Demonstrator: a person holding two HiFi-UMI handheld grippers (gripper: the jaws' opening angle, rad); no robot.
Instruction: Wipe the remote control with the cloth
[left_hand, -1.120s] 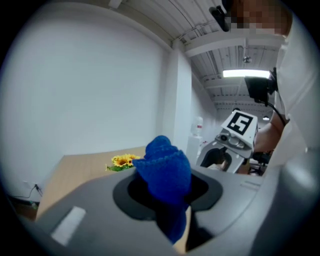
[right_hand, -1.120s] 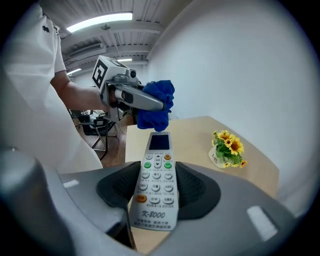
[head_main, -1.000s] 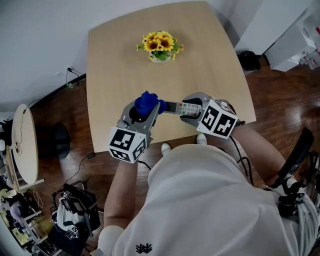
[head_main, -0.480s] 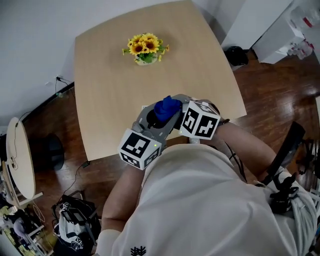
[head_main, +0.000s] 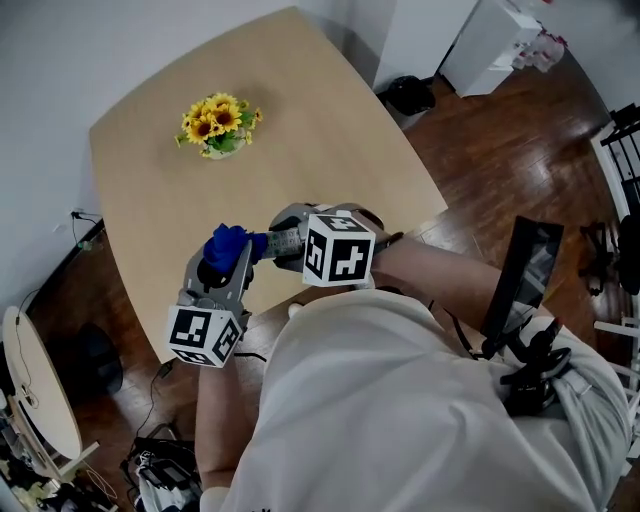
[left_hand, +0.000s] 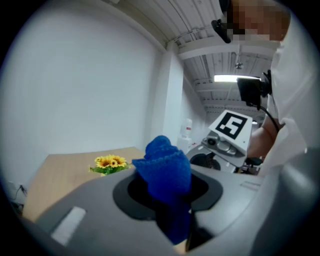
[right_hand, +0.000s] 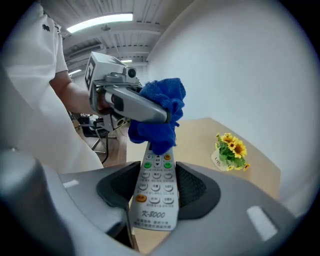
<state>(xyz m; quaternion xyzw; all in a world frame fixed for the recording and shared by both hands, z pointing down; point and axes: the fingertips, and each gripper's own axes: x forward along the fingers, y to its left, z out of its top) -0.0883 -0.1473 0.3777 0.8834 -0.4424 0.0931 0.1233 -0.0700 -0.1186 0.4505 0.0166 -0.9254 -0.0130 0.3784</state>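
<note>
My right gripper (right_hand: 154, 189) is shut on the near end of a white remote control (right_hand: 155, 192), which points away over the wooden table (head_main: 330, 130). The left gripper (left_hand: 167, 200) is shut on a bunched blue cloth (left_hand: 165, 167). In the right gripper view the blue cloth (right_hand: 157, 120) rests on the remote's far end, and the left gripper (right_hand: 135, 105) comes in from the left. In the head view the cloth (head_main: 225, 245) sits just left of the remote (head_main: 285, 240), near the table's front edge, between the left gripper (head_main: 228, 252) and the right gripper (head_main: 292, 238).
A small pot of sunflowers (head_main: 218, 125) stands at the far left of the table. A round side table (head_main: 30, 390) is on the floor at the left, a black chair (head_main: 525, 290) at the right, and a white cabinet (head_main: 490, 40) at the far right.
Half a second ago the cloth was over the remote close to the right gripper; it has since slid back out to the remote's far end. The head camera has swung, and the right gripper kept still.
</note>
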